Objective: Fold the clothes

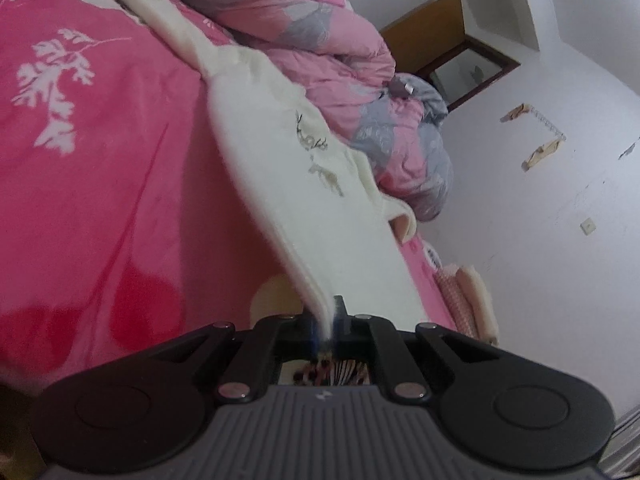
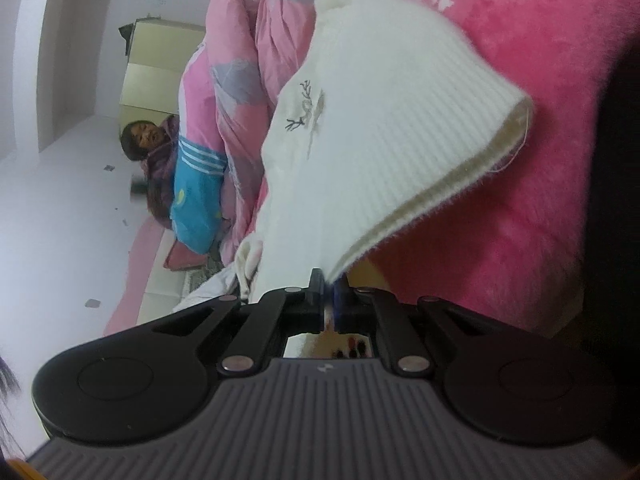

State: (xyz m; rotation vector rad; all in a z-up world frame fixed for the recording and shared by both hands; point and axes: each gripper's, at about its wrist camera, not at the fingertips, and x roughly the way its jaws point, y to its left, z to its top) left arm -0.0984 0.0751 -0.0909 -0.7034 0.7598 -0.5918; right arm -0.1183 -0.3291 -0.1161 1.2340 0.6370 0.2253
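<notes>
Left tool [image 1: 327, 322] pinching the hem of a cream knit sweater [image 1: 288, 160], right tool [image 2: 328, 300] pinching its ribbed edge, sweater [image 2: 360, 128] lifted over a pink floral bed cover [image 1: 100, 160], rumpled pink-grey quilt [image 1: 340, 60] beside it

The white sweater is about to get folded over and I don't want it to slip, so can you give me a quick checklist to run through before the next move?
1. Left gripper shut on the white sweater: ok, knit is pinched between the jaws.
2. Right gripper shut on the sweater's ribbed hem: ok.
3. Held end lifted off the pink blanket: ok; the far end trails on the bed.
4. Sweater taut between the two grips: cannot tell, neither view shows both.
5. Fold path free: not ok, the bunched pink and grey quilt lies right beside the sweater.
6. Sleeves laid flat: cannot tell.
</notes>
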